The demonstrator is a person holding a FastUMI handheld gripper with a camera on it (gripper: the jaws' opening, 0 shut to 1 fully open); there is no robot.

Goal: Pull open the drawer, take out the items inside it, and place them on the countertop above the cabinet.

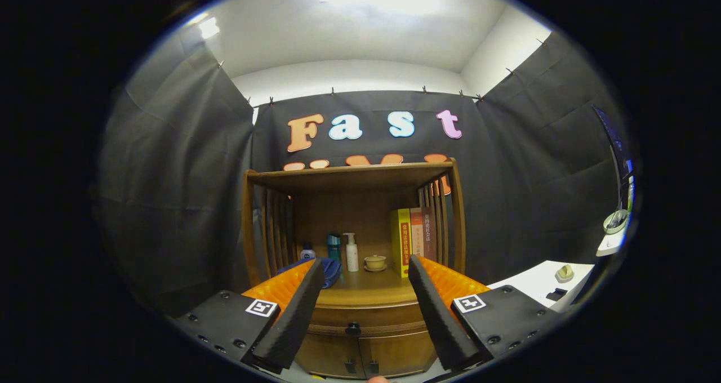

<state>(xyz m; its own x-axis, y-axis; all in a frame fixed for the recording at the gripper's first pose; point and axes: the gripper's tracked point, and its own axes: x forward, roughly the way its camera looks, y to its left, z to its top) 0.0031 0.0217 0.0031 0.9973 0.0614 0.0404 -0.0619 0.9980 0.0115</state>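
The gripper (360, 310) hangs in front of a wooden cabinet (360, 349), its jaws spread wide apart and holding nothing. Between them, low down, sits the drawer (366, 318), closed, with a dark knob (353, 329) at its middle. On the table above it, left to right: a blue cloth (329, 270), a small dark-capped bottle (307, 253), a teal cylinder (334, 246), a white pump bottle (351, 252), a small cup on a saucer (375, 262), then upright books (414, 239). Far right stands a white surface (541, 284).
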